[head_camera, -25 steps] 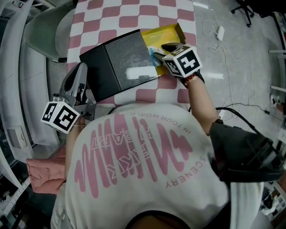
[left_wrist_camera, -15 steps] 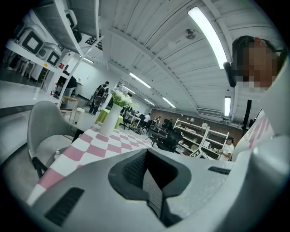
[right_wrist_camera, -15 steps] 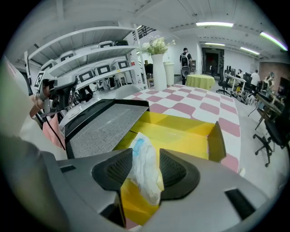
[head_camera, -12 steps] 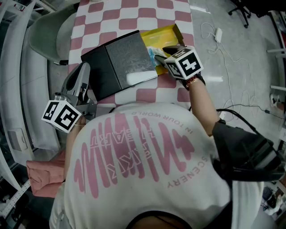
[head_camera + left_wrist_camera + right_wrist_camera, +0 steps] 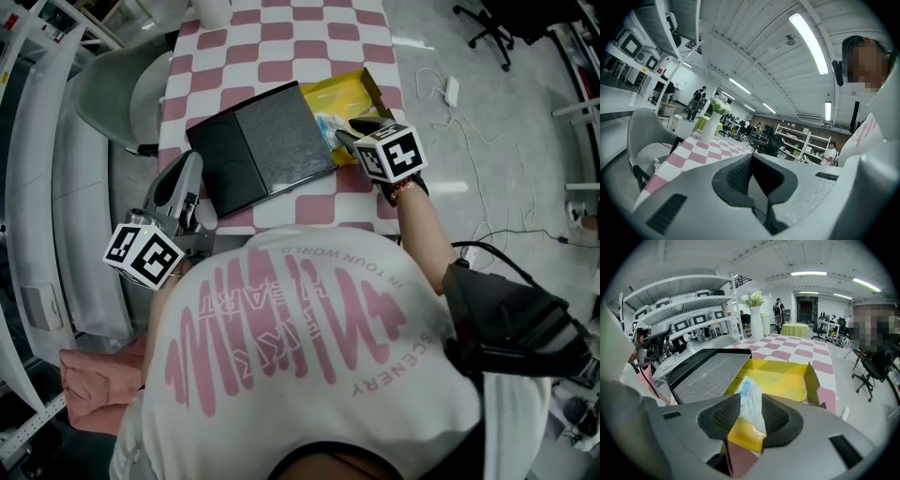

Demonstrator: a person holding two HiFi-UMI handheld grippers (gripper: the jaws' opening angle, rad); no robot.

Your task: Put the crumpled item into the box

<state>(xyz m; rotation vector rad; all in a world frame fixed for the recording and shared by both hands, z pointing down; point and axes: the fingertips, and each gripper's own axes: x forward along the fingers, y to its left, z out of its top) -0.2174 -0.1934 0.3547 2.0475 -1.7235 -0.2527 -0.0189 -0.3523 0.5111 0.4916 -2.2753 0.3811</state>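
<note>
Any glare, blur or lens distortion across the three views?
Head view: fisheye bowing at the edges; glare patches on the floor. Left gripper view: heavy fisheye, dark corners, ceiling light blown out. Right gripper view: same dark corners, crumpled wad and yellow box fairly sharp.

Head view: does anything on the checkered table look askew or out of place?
Yes. The black tray lies turned against the checks of the table, and its right edge seems to overlap the yellow box. Nothing looks spilled.
</note>
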